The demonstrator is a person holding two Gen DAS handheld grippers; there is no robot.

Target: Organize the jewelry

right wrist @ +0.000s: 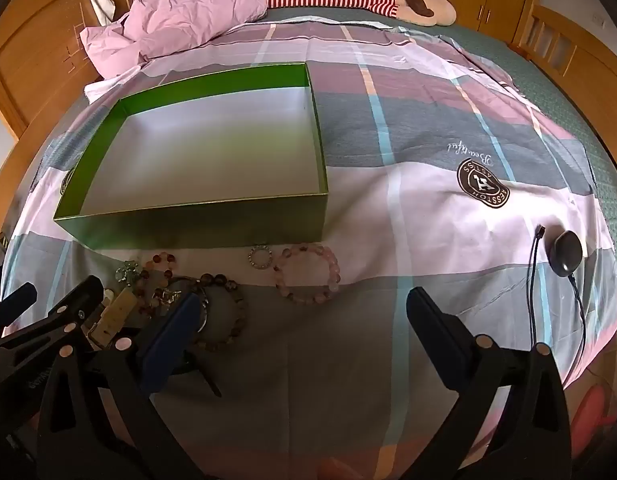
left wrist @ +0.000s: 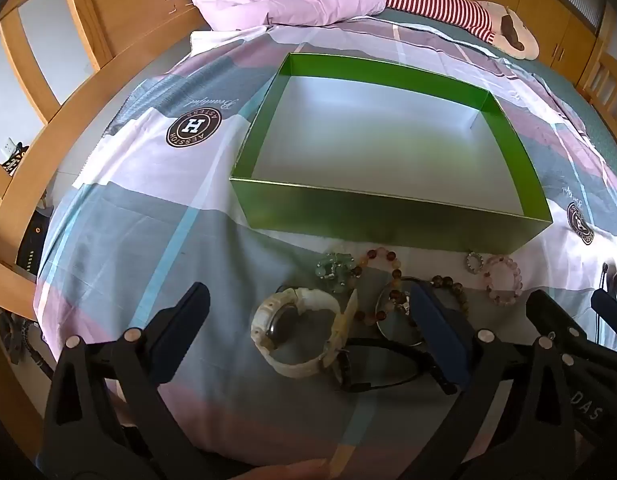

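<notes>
Left gripper (left wrist: 308, 334) spread wide over a white watch (left wrist: 298, 330), right gripper (right wrist: 304, 334) wide and empty, beaded bracelets (right wrist: 307, 274) on bedspread (right wrist: 428, 220) just before an open green box (left wrist: 388, 216)

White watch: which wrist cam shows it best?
Left wrist view: the white watch lies whole between the open left gripper fingers, dial and strap clear. Right wrist view shows only a strap piece, mostly hidden behind the left gripper.
</notes>
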